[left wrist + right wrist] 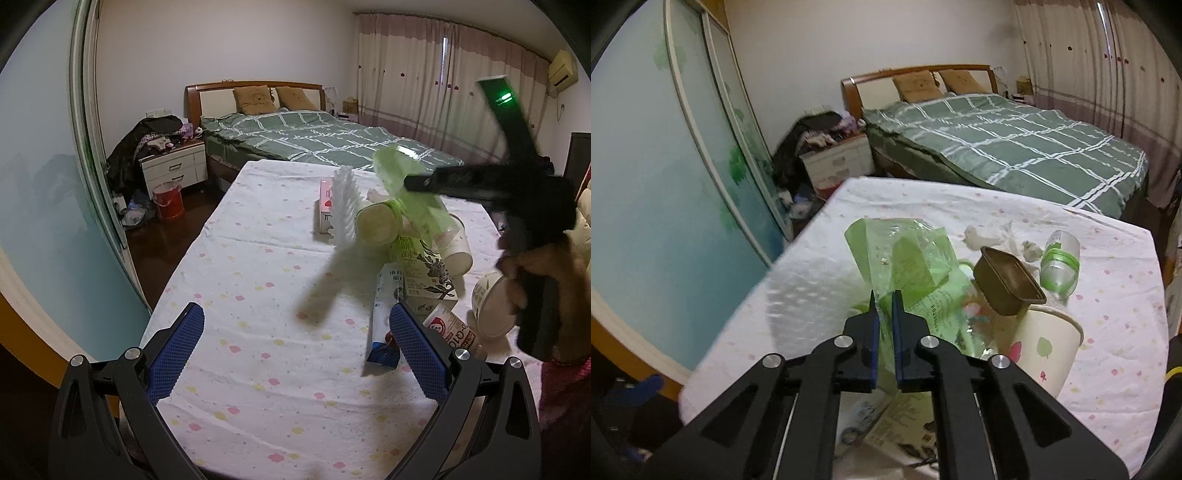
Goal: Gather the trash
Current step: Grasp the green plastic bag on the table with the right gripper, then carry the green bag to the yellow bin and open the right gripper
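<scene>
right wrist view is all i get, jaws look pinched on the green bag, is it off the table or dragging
Observer: The left wrist view shows the green plastic bag lifted above the clutter, throwing a shadow on the tablecloth.
Operator: where's the left gripper
Observer: The left gripper is open and empty, low over the cloth near the front edge.
Operator: anything near it i can't see
Observer: A flattened toothpaste tube lies just inside its right finger, and a white tub sits further right, by the hand holding the right gripper.
</scene>
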A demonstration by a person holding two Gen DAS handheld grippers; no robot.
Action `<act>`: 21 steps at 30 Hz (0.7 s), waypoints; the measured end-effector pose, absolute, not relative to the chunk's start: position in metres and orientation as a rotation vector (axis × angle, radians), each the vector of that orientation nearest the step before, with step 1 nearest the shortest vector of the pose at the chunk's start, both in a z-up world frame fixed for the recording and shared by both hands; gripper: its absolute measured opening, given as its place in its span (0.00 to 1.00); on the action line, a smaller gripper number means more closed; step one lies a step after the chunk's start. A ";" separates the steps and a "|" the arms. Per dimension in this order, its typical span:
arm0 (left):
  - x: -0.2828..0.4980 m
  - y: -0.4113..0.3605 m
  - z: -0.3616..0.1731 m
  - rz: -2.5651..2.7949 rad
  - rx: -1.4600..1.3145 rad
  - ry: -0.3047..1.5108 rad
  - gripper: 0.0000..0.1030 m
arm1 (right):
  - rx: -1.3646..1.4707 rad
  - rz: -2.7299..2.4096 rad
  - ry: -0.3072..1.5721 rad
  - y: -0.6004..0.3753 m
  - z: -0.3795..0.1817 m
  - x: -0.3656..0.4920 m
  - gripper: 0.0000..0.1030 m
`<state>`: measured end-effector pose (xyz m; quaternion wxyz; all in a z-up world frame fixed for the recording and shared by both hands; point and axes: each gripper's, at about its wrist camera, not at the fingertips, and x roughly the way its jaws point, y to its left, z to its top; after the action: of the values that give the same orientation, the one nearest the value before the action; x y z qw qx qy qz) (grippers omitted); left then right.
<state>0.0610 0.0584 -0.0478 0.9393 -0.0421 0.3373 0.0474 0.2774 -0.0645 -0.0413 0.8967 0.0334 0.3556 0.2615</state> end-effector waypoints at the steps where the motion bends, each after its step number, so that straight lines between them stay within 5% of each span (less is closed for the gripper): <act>1: 0.061 0.057 -0.048 0.094 -0.085 0.689 0.96 | 0.084 0.551 0.721 -0.069 -0.035 0.273 0.06; 12: 0.063 0.039 -0.050 0.051 -0.057 0.692 0.96 | 0.177 0.552 0.571 -0.142 0.025 0.222 0.06; 21: 0.072 0.011 -0.052 -0.007 -0.033 0.696 0.96 | 0.263 0.234 0.544 -0.285 0.011 0.190 0.06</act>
<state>0.0720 0.0108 -0.0515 0.9398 -0.0163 0.3412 -0.0036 0.1896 -0.2849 0.0107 0.9479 0.1294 0.2673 0.1149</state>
